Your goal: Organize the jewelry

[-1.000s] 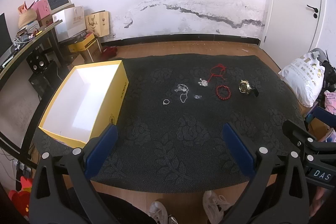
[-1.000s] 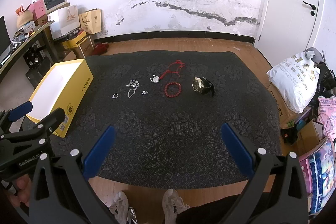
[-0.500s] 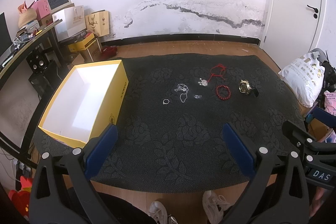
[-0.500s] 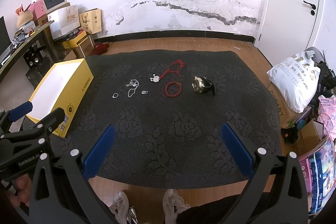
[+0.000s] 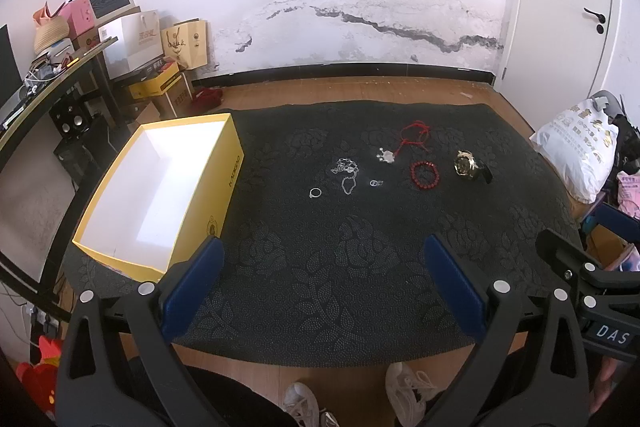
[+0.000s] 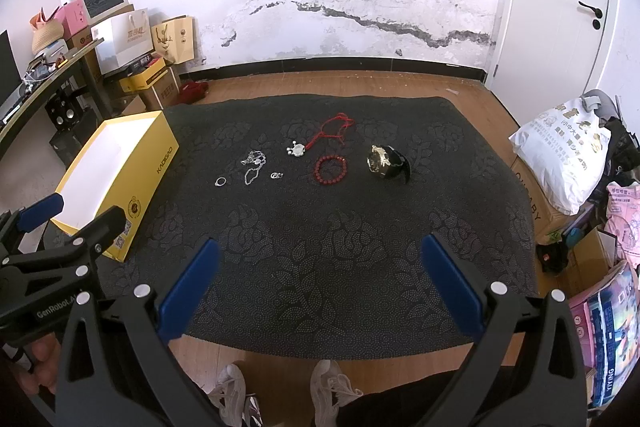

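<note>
Jewelry lies on a black mat (image 5: 360, 259): a silver ring (image 5: 315, 192), a silver chain (image 5: 346, 171), a small silver piece (image 5: 376, 183), a red cord necklace with a silver pendant (image 5: 404, 143), a red bead bracelet (image 5: 425, 175) and a gold watch (image 5: 468, 165). An open yellow box (image 5: 160, 187) with a white inside sits at the mat's left. My left gripper (image 5: 320, 291) and right gripper (image 6: 320, 291) are open and empty, held above the mat's near edge, well short of the jewelry. The same items show in the right wrist view: ring (image 6: 220, 181), bracelet (image 6: 330, 169), watch (image 6: 386, 163), box (image 6: 116, 171).
A dark desk (image 5: 48, 87) with clutter stands at the left. Boxes and paper bags (image 5: 160, 67) stand against the back wall. A white sack (image 5: 576, 151) and packages lie at the right. A white door (image 5: 568, 7) is at the back right. My shoes (image 5: 404, 391) show below.
</note>
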`<state>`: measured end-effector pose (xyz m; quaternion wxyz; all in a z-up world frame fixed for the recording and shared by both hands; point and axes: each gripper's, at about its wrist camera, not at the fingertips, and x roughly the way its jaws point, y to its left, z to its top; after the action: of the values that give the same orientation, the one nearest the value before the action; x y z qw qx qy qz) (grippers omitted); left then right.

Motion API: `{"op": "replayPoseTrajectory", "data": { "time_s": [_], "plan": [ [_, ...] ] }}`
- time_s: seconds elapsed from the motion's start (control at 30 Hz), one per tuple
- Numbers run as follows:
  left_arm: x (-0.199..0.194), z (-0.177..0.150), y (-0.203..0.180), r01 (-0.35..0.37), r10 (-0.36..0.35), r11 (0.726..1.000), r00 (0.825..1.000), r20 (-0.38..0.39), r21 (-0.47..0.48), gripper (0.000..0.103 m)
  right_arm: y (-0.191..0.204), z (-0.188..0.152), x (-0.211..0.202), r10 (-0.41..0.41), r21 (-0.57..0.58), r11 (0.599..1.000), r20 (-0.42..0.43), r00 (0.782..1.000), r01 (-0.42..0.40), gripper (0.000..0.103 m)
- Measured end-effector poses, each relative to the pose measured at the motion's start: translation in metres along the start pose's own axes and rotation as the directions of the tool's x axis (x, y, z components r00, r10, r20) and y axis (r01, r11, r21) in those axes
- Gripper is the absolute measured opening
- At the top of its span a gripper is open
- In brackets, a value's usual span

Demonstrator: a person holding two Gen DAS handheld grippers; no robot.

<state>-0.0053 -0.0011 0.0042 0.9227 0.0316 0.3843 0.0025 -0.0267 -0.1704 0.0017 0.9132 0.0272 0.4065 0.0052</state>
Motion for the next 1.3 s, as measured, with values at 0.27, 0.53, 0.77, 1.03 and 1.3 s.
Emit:
{"op": "replayPoseTrajectory", "data": {
  "time_s": [0.27, 0.53, 0.77, 1.03, 1.3],
  "plan": [
    [0.000, 0.001, 0.000, 0.001, -0.001, 1.000, 1.000, -0.001, 0.000, 0.098, -0.001, 0.001, 0.001, 0.003, -0.001, 1.000, -0.001, 1.000, -0.003, 0.097],
    [0.009, -0.004, 0.001, -0.002, 0.002, 1.000, 1.000, -0.024, -0.002, 0.098, -0.006, 0.001, 0.006, 0.017, 0.016, 1.000, -0.017, 1.000, -0.016, 0.097],
    [0.028, -0.010, 0.001, -0.015, 0.016, 1.000, 0.999, -0.041, 0.026, 0.098, -0.013, -0.004, 0.021, 0.043, 0.033, 0.999, -0.016, 0.999, -0.042, 0.097],
    [0.093, -0.026, -0.007, 0.015, -0.009, 0.995, 0.998, -0.058, 0.101, 0.098, -0.023, -0.014, 0.069, 0.042, -0.032, 0.999, -0.014, 0.999, -0.042, 0.097],
    [0.203, -0.027, 0.001, 0.053, -0.049, 0.998, 0.991, -0.126, 0.030, 0.098, -0.055, -0.009, 0.167, 0.039, -0.043, 0.998, -0.075, 0.996, -0.043, 0.097]
  ]
}}
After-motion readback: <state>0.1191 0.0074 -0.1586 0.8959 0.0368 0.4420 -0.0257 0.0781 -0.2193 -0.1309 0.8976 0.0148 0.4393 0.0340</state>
